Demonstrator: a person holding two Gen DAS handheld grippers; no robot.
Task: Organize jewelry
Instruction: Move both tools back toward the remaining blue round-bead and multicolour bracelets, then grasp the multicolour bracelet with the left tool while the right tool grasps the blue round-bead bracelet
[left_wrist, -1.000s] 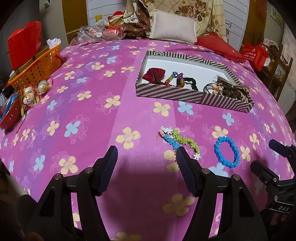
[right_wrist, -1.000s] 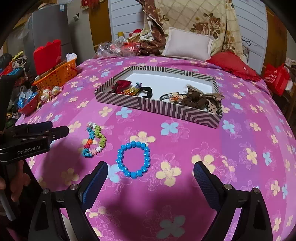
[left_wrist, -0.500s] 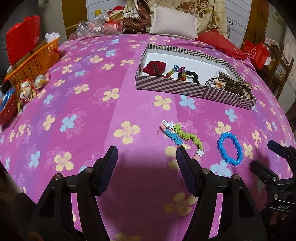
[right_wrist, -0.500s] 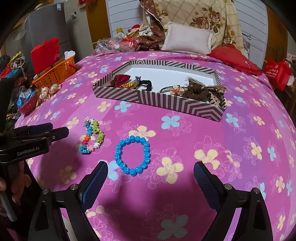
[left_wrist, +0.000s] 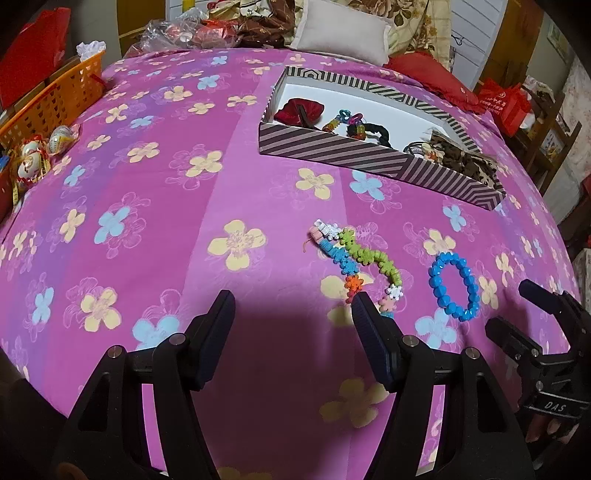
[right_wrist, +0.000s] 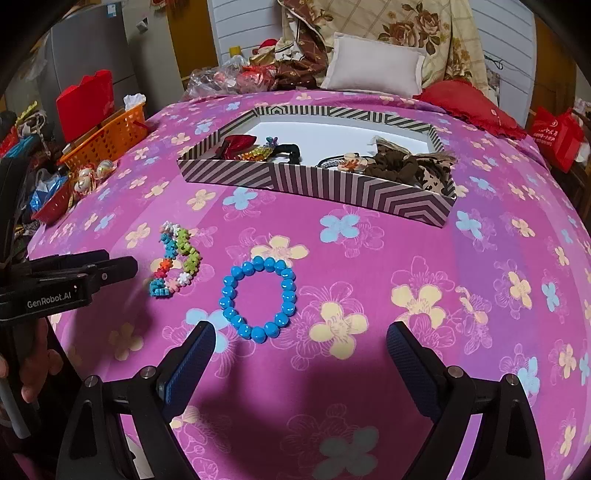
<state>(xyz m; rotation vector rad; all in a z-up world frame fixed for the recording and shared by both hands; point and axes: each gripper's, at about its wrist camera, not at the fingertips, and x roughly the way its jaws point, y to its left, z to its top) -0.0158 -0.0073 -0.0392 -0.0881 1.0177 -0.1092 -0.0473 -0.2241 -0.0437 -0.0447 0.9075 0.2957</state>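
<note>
A blue bead bracelet (right_wrist: 258, 298) (left_wrist: 453, 287) lies flat on the pink flowered bedspread. Left of it rests a multicoloured flower-bead bracelet (right_wrist: 176, 260) (left_wrist: 360, 264). Behind both stands a striped shallow box (right_wrist: 325, 186) (left_wrist: 369, 157) holding a red bow, coloured clips, a black hair tie and brown scrunchies. My left gripper (left_wrist: 293, 325) is open, hovering just short of the flower-bead bracelet, whose near end is by its right fingertip. My right gripper (right_wrist: 299, 350) is open above the cloth, the blue bracelet just beyond its left fingertip. Neither holds anything.
An orange basket (right_wrist: 107, 138) and a red bag (right_wrist: 85, 103) sit at the bed's left edge beside wrapped trinkets (left_wrist: 33, 158). Pillows (right_wrist: 373, 68) and clutter line the far end. A red bag (right_wrist: 554, 136) hangs off the right side.
Both views have tipped slightly downward and nearer, so the bracelets and box sit a little closer to the fingertips. Nothing on the bed has moved; both grippers keep the same width.
</note>
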